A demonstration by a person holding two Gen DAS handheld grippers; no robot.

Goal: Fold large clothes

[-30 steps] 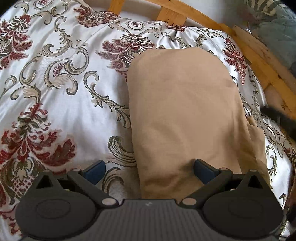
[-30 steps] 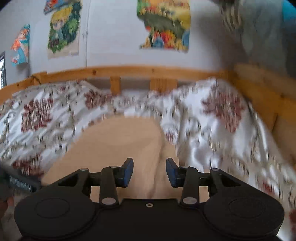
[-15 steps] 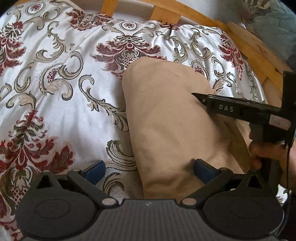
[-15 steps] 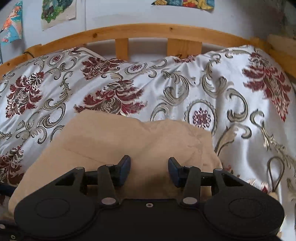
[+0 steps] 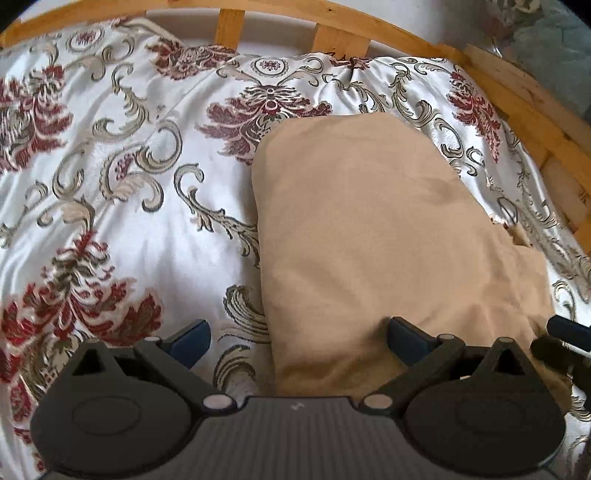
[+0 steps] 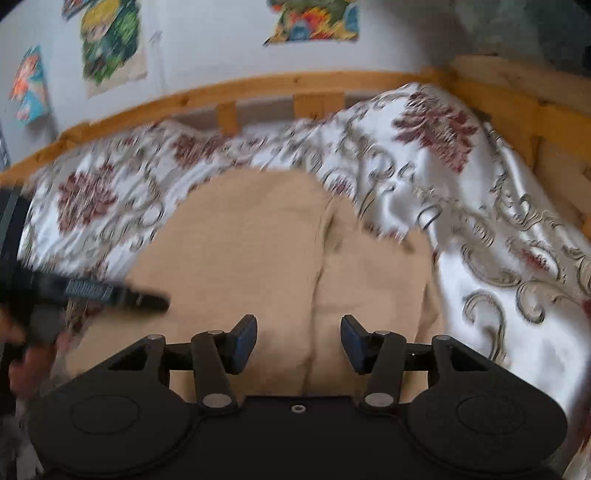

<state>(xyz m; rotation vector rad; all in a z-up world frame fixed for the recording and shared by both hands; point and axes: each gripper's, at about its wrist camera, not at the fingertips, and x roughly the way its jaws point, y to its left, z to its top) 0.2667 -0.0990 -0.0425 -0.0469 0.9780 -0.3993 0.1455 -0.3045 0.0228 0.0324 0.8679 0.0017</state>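
Centrally on the patterned bedspread (image 5: 147,258) lies the folded tan garment (image 5: 369,236), inside the wooden bed frame (image 5: 517,107). Left tongs (image 5: 297,338) gape wide, empty, straddling its edge. Right tongs (image 6: 298,341) are opening above it, gripping nothing.

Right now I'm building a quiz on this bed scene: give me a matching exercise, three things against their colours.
Things:
1. folded garment
2. bedspread
3. bed rail

Colours:
a. white satin with dark red flowers
b. honey-coloured wood
c. plain tan

Pairs: 1-c, 2-a, 3-b
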